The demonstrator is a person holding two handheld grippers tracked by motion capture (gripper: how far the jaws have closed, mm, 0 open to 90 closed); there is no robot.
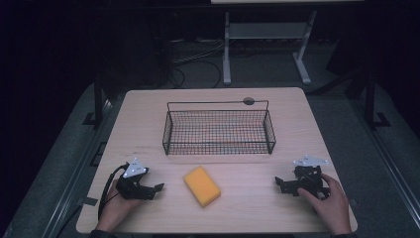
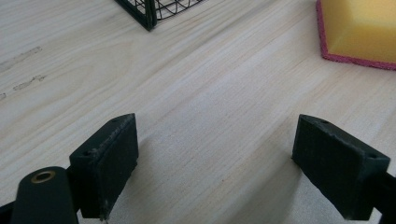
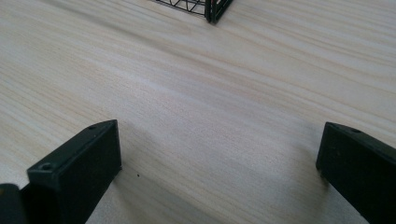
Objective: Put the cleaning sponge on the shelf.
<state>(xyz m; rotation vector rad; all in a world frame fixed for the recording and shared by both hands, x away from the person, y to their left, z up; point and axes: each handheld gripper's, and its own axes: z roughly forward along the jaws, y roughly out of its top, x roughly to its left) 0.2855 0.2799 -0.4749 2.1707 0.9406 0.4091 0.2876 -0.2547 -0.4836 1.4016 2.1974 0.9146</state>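
So, high view: yellow sponge (image 1: pixel 201 186) lies flat on the wooden table (image 1: pixel 148 124), on the person's side of the wire basket (image 1: pixel 218 131), a bit left of the basket's middle, not touching it. Left gripper (image 1: pixel 157 188) rests on the table to the left of the sponge, near it but apart, held by the left hand (image 1: pixel 116 208); jaws point toward the sponge. Right gripper (image 1: pixel 279 183) sits to the right of the sponge, farther off, in the right hand (image 1: pixel 329 203), jaws also facing the sponge. Basket looks empty, tho the mesh is dim.

Left gripper view: jaws spread wide, nothing btwn them, just bare wood. Sponge corner at upper right, w/ a reddish scrub layer along its bottom edge; a basket corner at top, left of the sponge.

Right gripper view: jaws likewise released, wide apart over bare tabletop, grasping nothing. Basket corner at top centre.
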